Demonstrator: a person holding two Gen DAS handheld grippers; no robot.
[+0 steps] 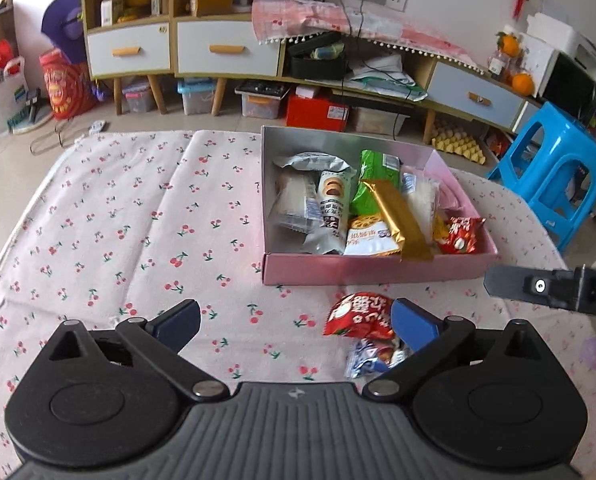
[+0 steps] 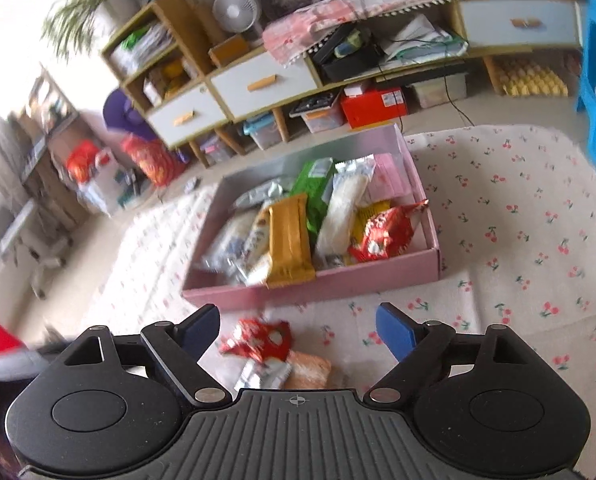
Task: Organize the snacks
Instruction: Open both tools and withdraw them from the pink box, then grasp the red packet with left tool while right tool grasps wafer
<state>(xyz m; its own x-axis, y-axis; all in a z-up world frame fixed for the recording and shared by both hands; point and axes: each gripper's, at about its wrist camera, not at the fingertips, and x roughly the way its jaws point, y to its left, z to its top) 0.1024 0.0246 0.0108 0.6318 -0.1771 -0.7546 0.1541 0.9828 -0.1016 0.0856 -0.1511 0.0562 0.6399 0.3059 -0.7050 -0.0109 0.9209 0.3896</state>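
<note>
A pink box [image 1: 377, 270] on the cherry-print cloth holds several snack packs, among them a gold bar [image 1: 401, 220], a green pack [image 1: 377, 182] and a red pack [image 1: 459, 236]. The box also shows in the right wrist view [image 2: 337, 280]. My left gripper [image 1: 296, 326] is open and empty above the cloth. A red snack pack [image 1: 357, 316] and a blue-white pack [image 1: 371, 358] lie by its right finger. My right gripper [image 2: 298, 330] is open and empty, above the red pack [image 2: 260, 338], a silver pack [image 2: 264, 374] and an orange pack [image 2: 309, 368]. The right gripper's finger shows at the left wrist view's right edge [image 1: 553, 286].
The cherry-print cloth [image 1: 138, 220] covers the table, whose far edge lies behind the box. Beyond stand a low cabinet [image 1: 226, 52] with drawers, storage bins under it, and a blue stool [image 1: 553, 176] at the right.
</note>
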